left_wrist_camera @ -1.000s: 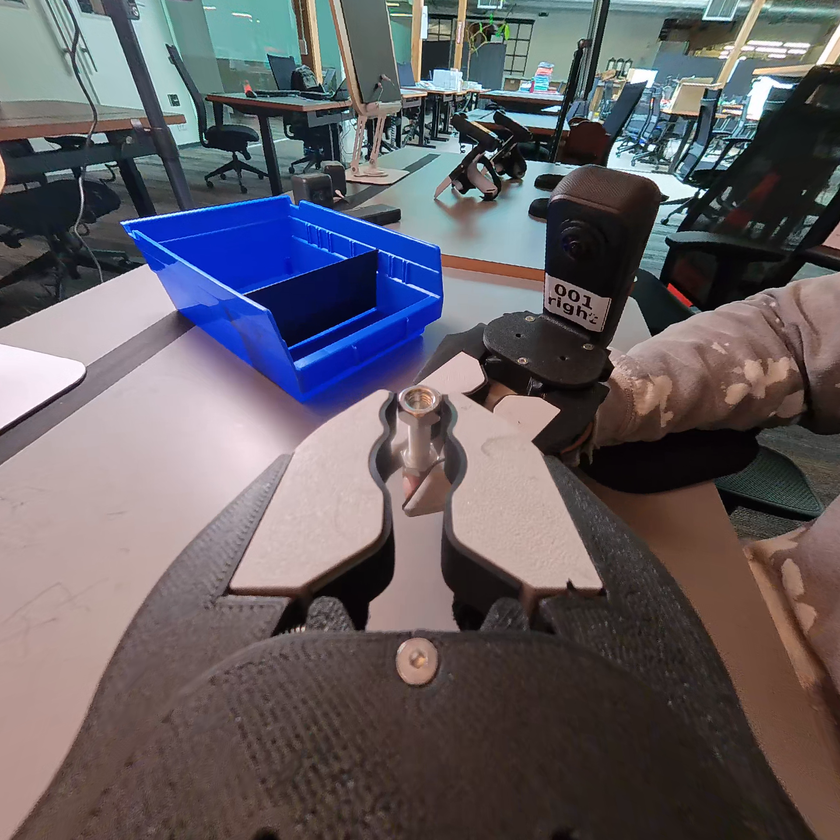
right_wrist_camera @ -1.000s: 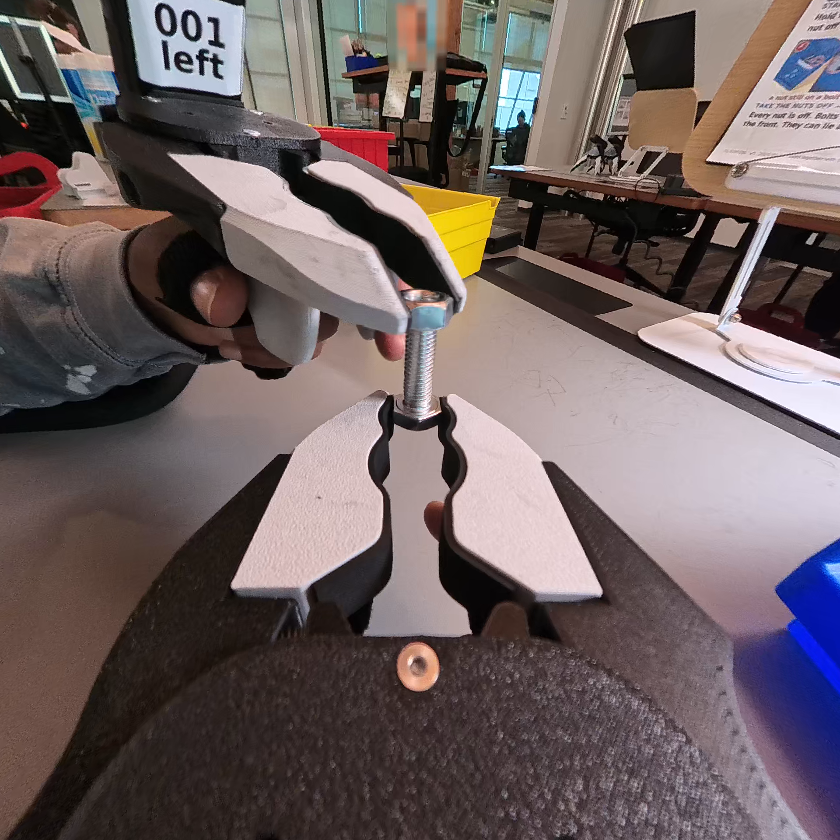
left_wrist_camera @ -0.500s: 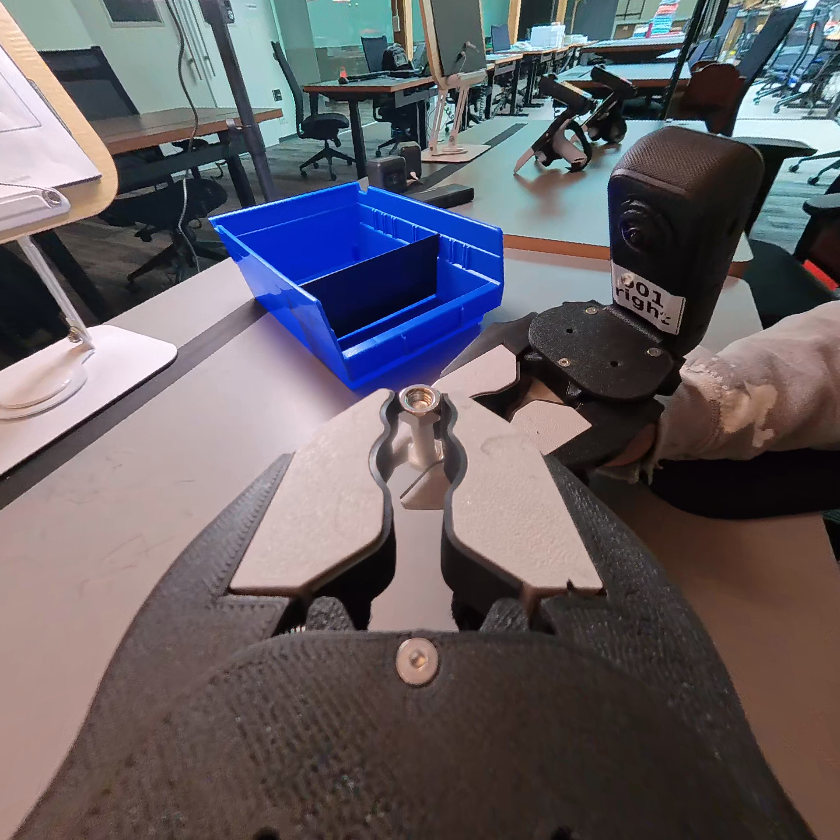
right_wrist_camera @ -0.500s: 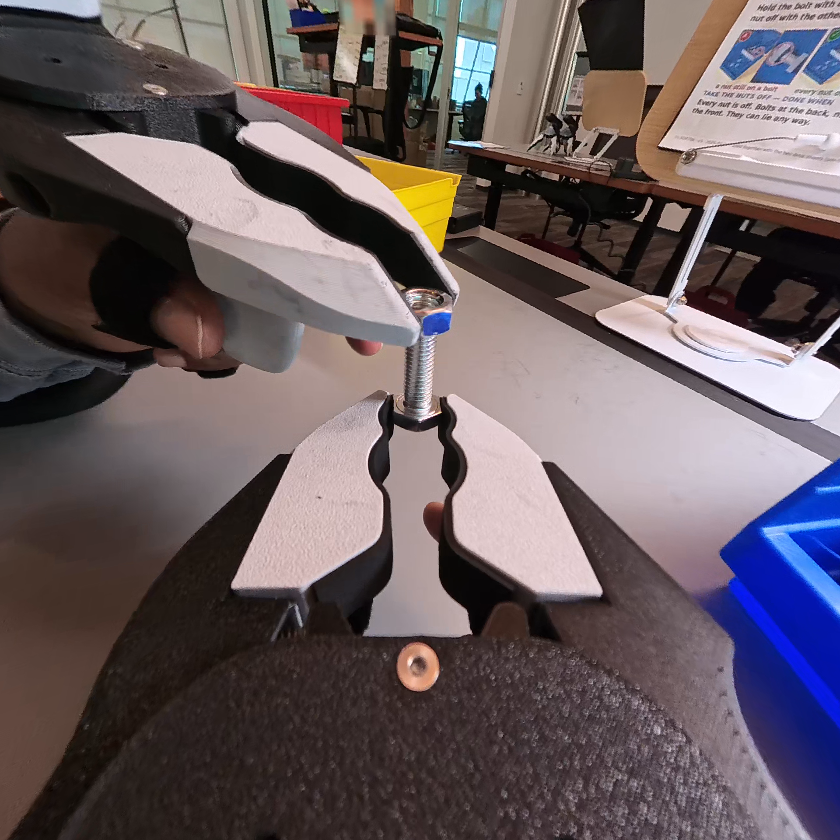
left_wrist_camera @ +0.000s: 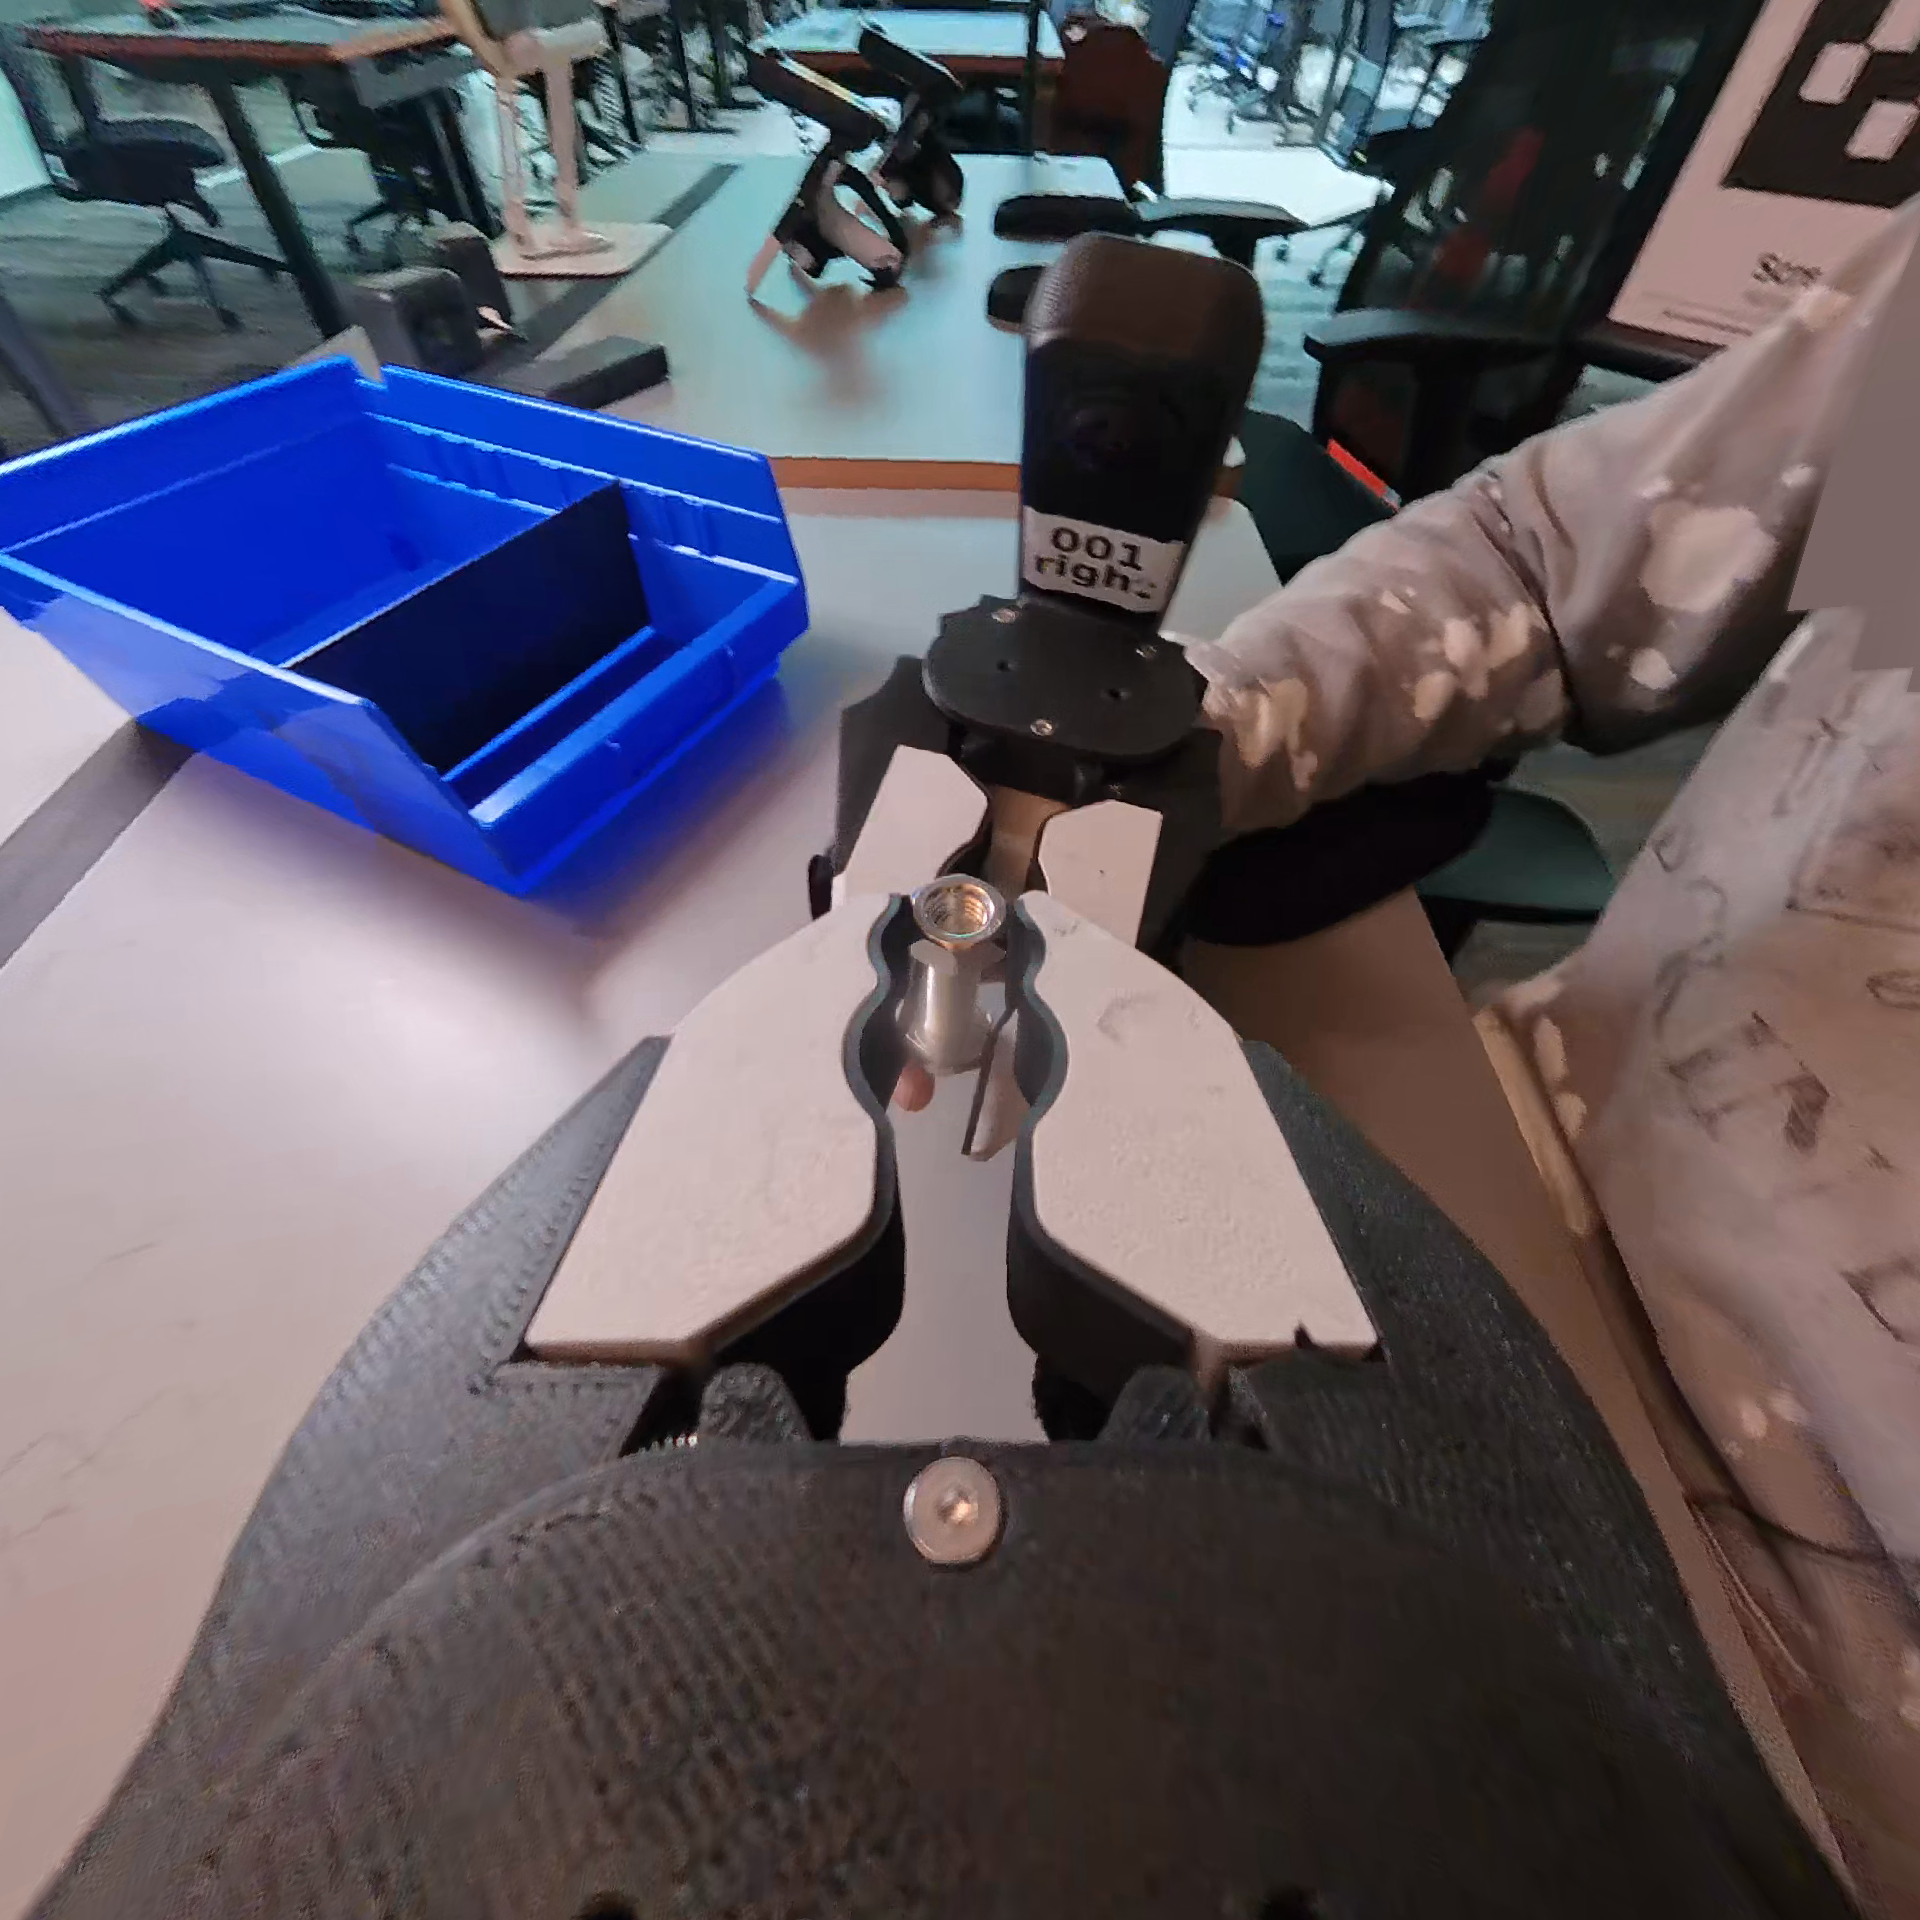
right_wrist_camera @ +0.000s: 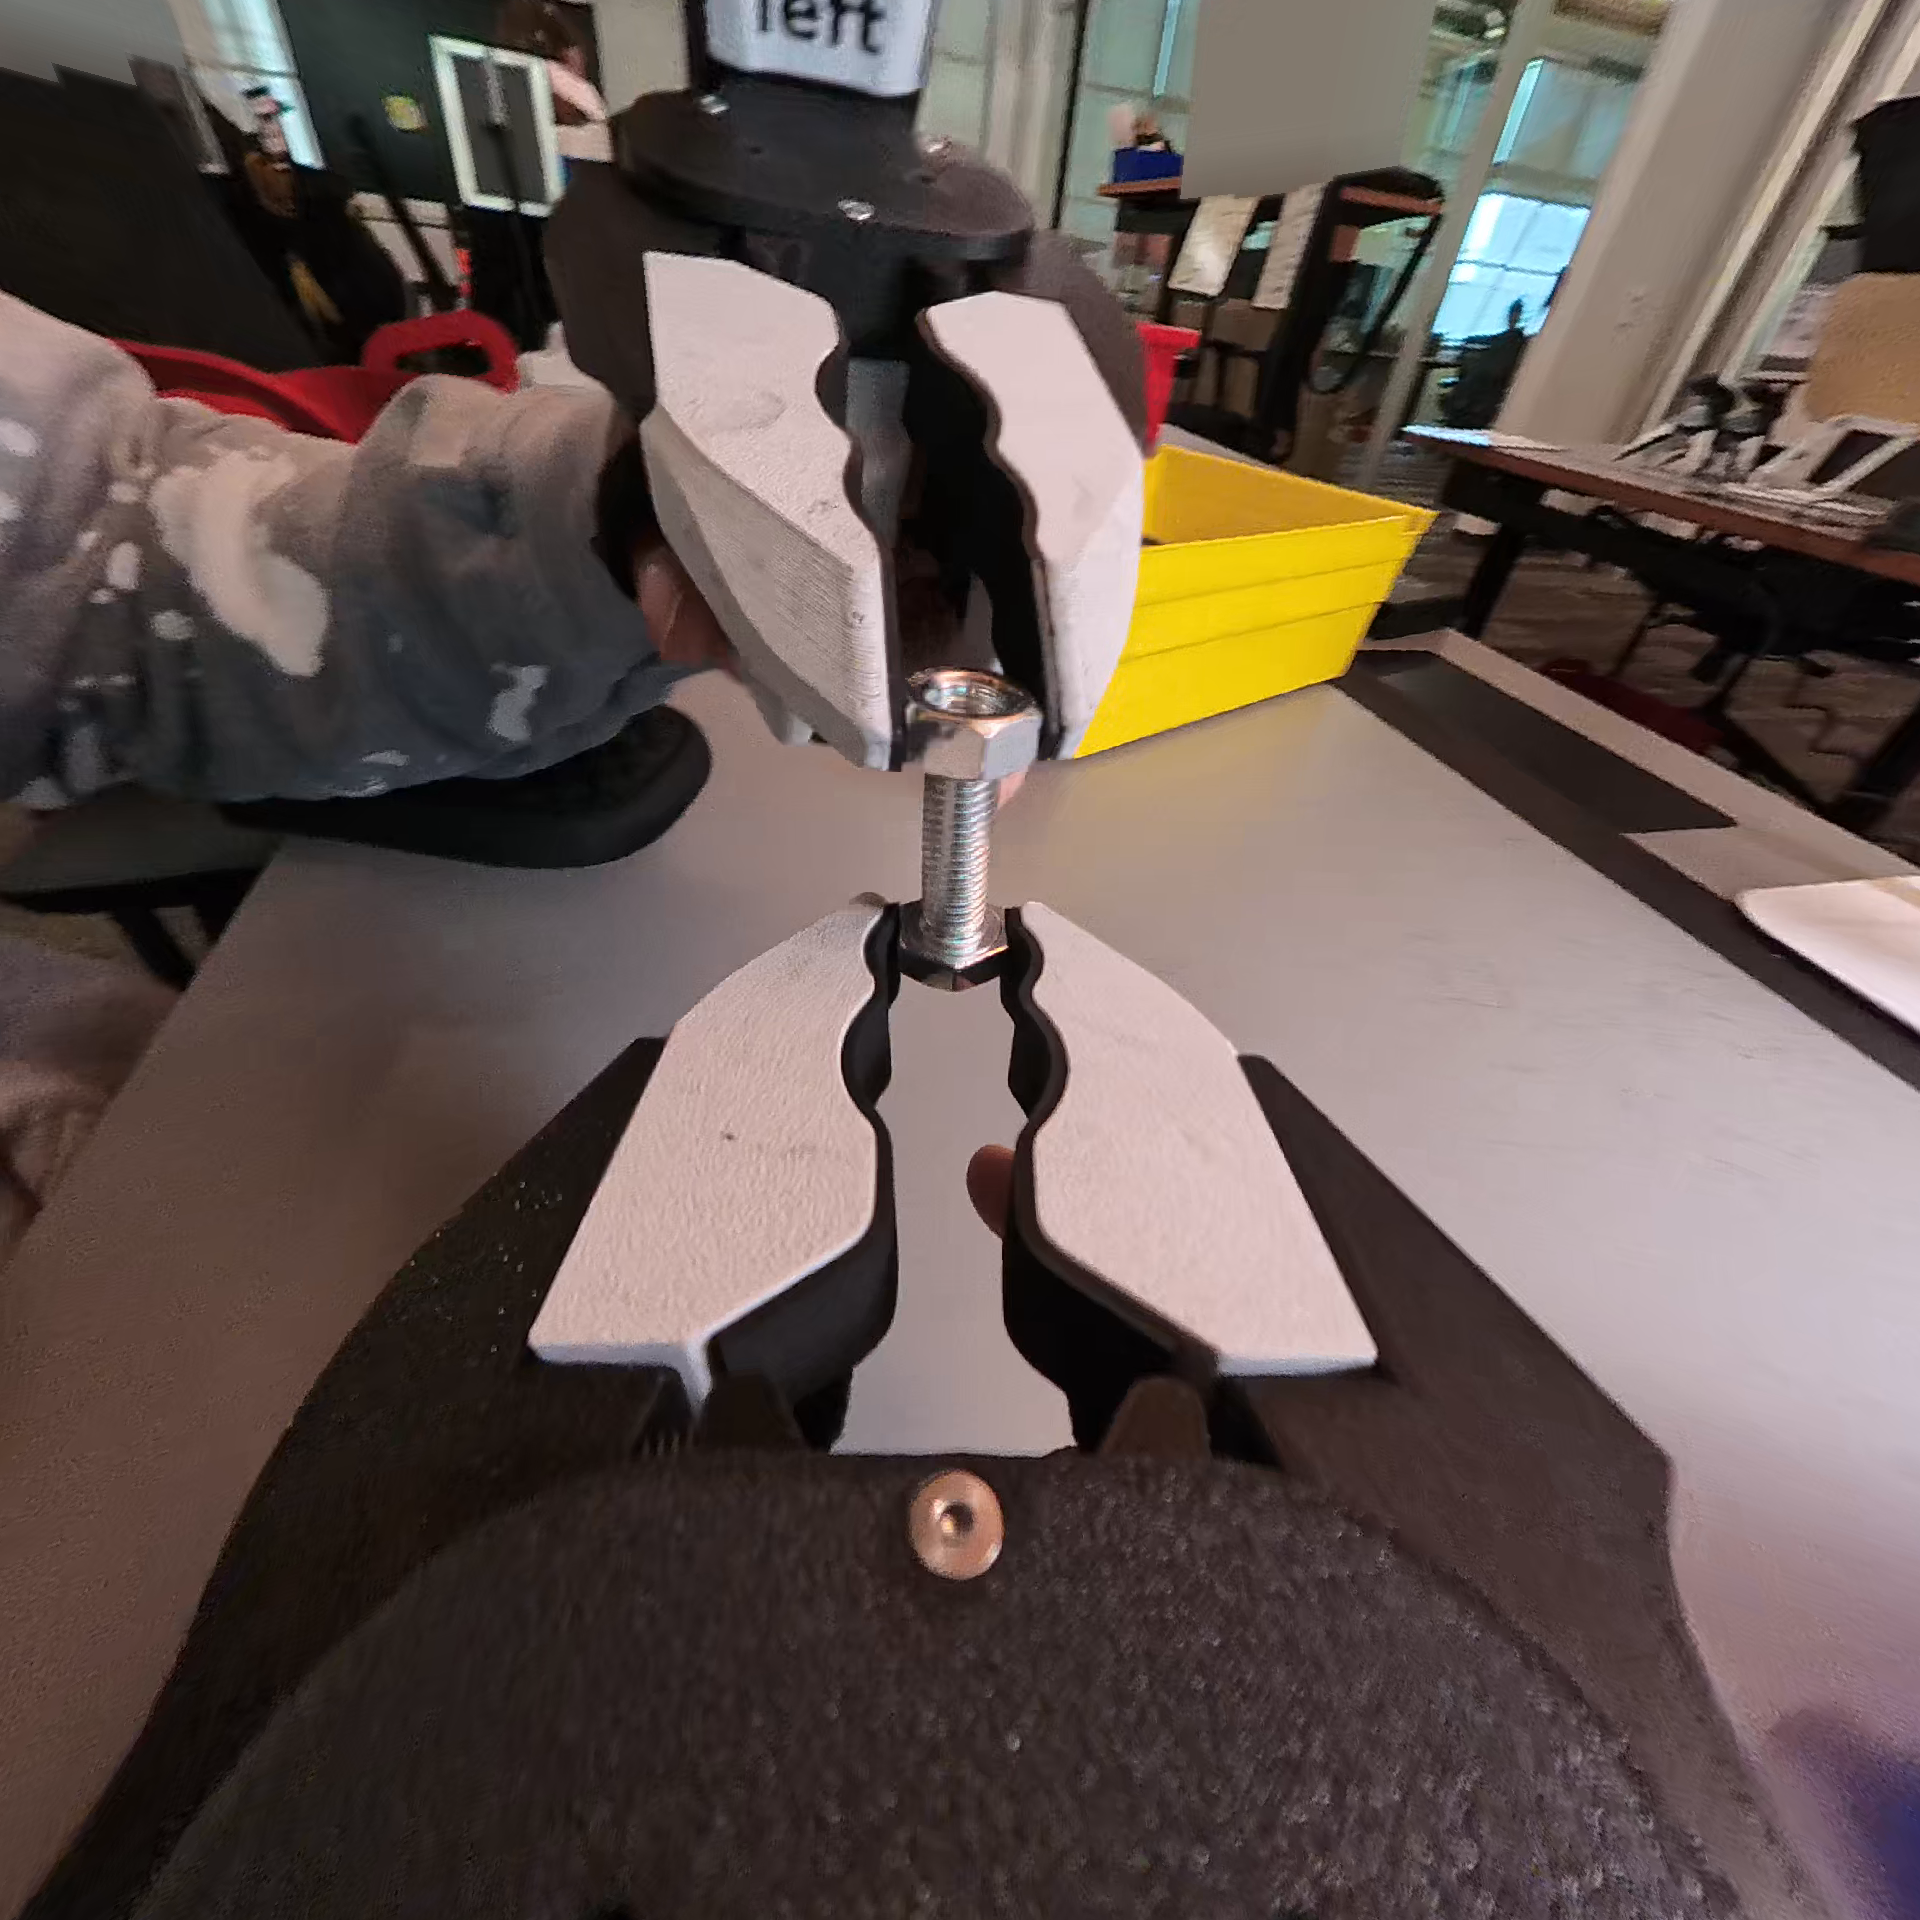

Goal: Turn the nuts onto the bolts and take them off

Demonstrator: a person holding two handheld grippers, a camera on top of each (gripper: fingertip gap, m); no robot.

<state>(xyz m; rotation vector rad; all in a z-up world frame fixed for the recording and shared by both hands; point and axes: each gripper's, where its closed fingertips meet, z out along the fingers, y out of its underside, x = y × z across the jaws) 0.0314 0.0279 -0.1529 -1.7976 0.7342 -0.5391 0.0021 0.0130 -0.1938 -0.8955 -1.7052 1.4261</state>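
A silver bolt stands upright between my two grippers above the grey table. My right gripper is shut on the hex head at its lower end. My left gripper comes down from above, facing the right wrist camera, and is shut on the nut at the bolt's top end. In the left wrist view my left gripper pinches the nut, whose threaded hole looks empty at the top. The bolt head shows below it, between the fingers.
A blue bin with a dark divider sits on the table left of the grippers. A yellow bin stands behind the left gripper. A white stand base lies at the right. A person's sleeves hold both grippers. The left gripper's tips are roughly 5 cm from the right gripper's.
My left gripper has swung around the bolt's axis with the nut in it, from side-on to head-on toward the right wrist camera. The right gripper still holds the bolt head.
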